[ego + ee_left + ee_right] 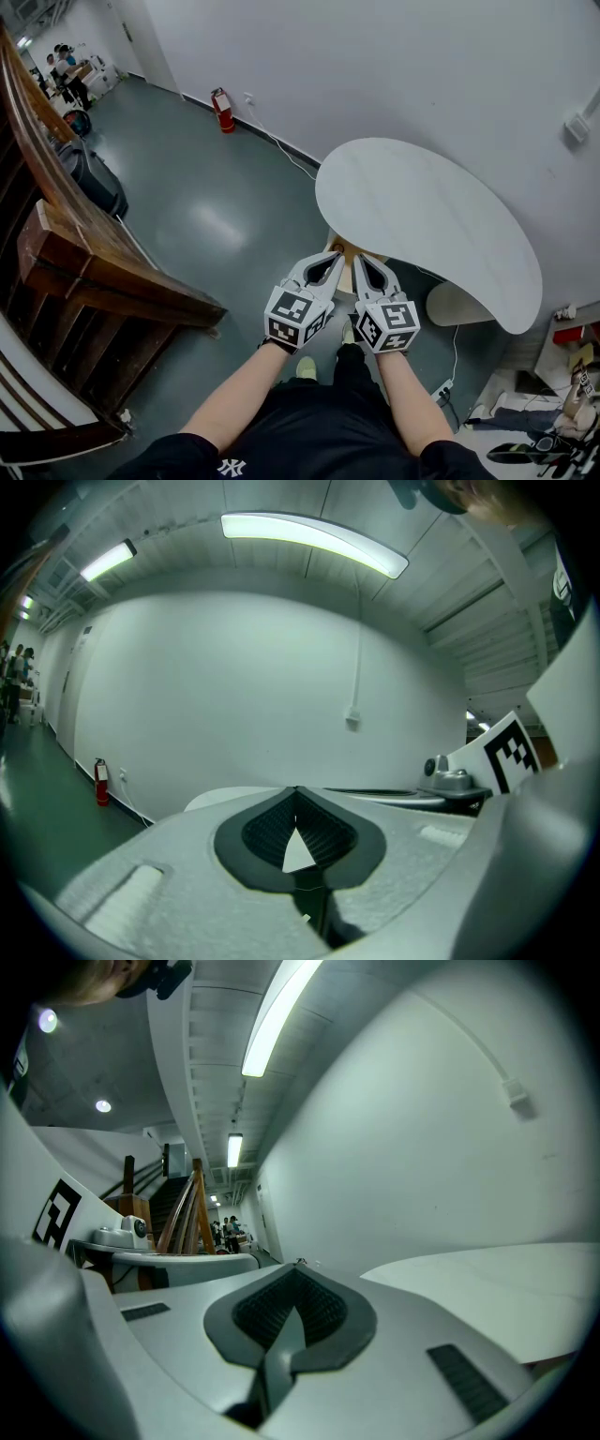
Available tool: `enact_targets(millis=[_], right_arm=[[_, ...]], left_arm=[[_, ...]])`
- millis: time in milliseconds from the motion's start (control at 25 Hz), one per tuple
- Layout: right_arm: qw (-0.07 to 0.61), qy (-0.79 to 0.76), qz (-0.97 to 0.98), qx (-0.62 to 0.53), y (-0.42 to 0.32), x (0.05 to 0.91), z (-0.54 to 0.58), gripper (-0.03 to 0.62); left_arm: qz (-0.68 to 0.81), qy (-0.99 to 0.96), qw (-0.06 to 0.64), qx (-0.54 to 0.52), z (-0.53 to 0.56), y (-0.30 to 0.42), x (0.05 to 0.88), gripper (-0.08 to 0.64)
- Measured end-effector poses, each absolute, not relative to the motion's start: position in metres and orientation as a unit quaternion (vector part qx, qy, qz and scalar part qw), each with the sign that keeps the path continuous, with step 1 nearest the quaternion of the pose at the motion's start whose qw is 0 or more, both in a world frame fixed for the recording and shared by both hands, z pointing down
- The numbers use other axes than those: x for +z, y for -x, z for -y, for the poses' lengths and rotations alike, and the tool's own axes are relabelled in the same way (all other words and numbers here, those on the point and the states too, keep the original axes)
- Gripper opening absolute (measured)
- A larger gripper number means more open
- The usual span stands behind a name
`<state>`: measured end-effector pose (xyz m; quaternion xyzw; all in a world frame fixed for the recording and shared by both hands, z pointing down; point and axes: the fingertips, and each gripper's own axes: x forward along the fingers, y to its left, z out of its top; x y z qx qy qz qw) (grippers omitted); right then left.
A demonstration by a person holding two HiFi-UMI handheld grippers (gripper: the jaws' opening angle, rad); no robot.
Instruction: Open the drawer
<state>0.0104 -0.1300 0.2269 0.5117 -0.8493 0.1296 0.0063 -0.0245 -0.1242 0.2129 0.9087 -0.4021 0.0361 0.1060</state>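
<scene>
No drawer shows in any view. In the head view my left gripper (334, 259) and right gripper (362, 262) are held side by side at chest height, both pointing at the near edge of a white rounded table (422, 216). Both are shut with nothing between their jaws. The left gripper view has the left gripper (296, 790) with tips touching against the white wall, and the right gripper's marker cube (511, 747) beside it. In the right gripper view the right gripper (298, 1266) is closed too, with the white table (487, 1279) just beyond.
A wooden stair rail and cabinet (84, 272) fill the left side. A red fire extinguisher (223, 110) stands by the far wall, with a black case (94, 178) on the floor. A power strip (441, 389) and clutter lie at the lower right. A wooden part (345, 250) sits under the table.
</scene>
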Motion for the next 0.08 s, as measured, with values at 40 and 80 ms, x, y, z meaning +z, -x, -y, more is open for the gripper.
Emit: enact_targets(millis=[40,80], right_arm=[[0.006,-0.511,0.849,0.129,-0.0097,0.2272,0.1307,0.015],[0.006,-0.511,0.850,0.129,-0.0090,0.2276,0.1313,0.015]], left_arm=[[0.402,-0.909,0.105,0.036,0.1252,0.0252,0.2132,0.009],[0.403,-0.909,0.104,0.036,0.1262,0.0258,0.2135,0.009]])
